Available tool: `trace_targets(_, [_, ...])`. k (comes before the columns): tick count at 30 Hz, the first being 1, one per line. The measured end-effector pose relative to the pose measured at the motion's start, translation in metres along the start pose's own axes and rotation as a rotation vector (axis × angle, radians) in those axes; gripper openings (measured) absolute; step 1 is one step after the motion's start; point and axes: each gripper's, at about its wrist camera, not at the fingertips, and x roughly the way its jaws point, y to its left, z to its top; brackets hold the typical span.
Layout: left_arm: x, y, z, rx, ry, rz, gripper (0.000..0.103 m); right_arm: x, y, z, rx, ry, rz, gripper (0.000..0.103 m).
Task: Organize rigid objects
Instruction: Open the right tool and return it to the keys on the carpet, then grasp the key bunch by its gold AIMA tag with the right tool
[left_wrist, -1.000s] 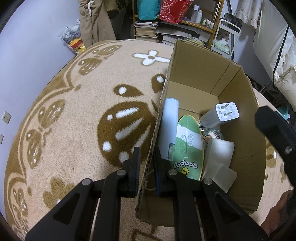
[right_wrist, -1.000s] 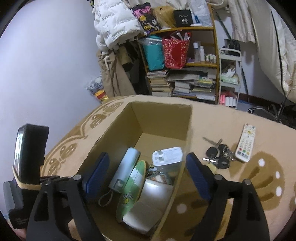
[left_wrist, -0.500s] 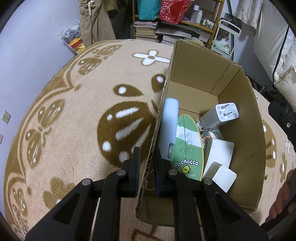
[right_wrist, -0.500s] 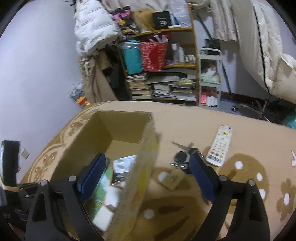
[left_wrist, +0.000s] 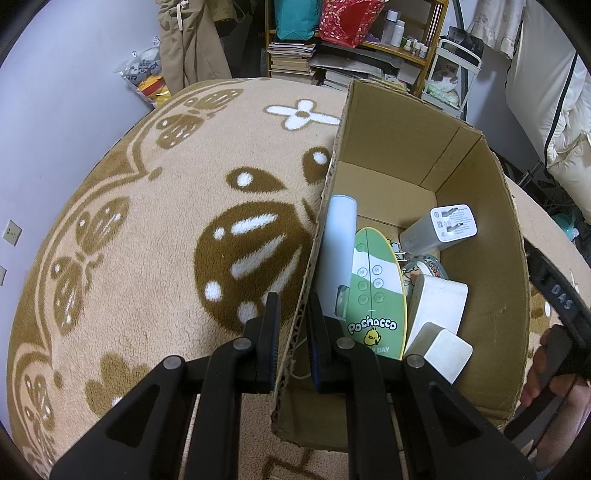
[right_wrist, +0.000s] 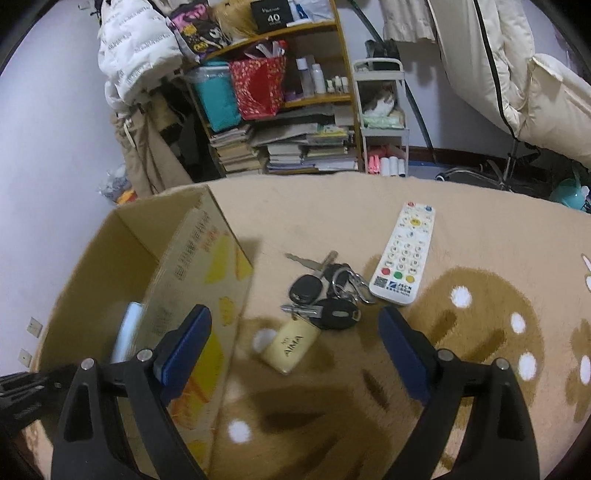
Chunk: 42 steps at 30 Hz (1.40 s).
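Now the left gripper (left_wrist: 291, 339) clamps the cardboard box (left_wrist: 517, 302) wall, steadying it, while the right gripper (right_wrist: 295, 347), jaws spread wide and empty, hangs over the key bunch (right_wrist: 325, 295) on the rug beside the box. It should centre on the tag and fobs, clear of the remote (right_wrist: 404, 254).

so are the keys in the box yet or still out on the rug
Still out. The keys lie on the rug, right of the cardboard box, ahead of the open right gripper.
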Motion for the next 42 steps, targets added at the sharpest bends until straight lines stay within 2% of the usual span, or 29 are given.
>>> trace_targets(13, [0.002,-0.003,0.0,0.01,0.0,0.008,0.013,0.037,-0.008,-0.018,0.015,0.09,-0.01,0.096])
trace_targets(21, [0.002,-0.003,0.001,0.012,-0.001,0.006,0.013,0.051,-0.011,-0.021,0.029,0.129,0.002,0.073])
trace_targets(26, [0.003,-0.003,0.002,0.007,0.003,0.0,0.013,0.057,-0.01,-0.02,0.055,0.138,0.029,0.072])
trace_targets(37, [0.004,-0.004,0.003,0.007,0.005,-0.001,0.013,0.073,-0.002,-0.018,0.006,0.169,-0.045,0.068])
trace_targets(42, [0.005,-0.004,0.003,0.005,0.004,-0.003,0.013,0.071,0.002,-0.021,-0.024,0.157,-0.078,0.062])
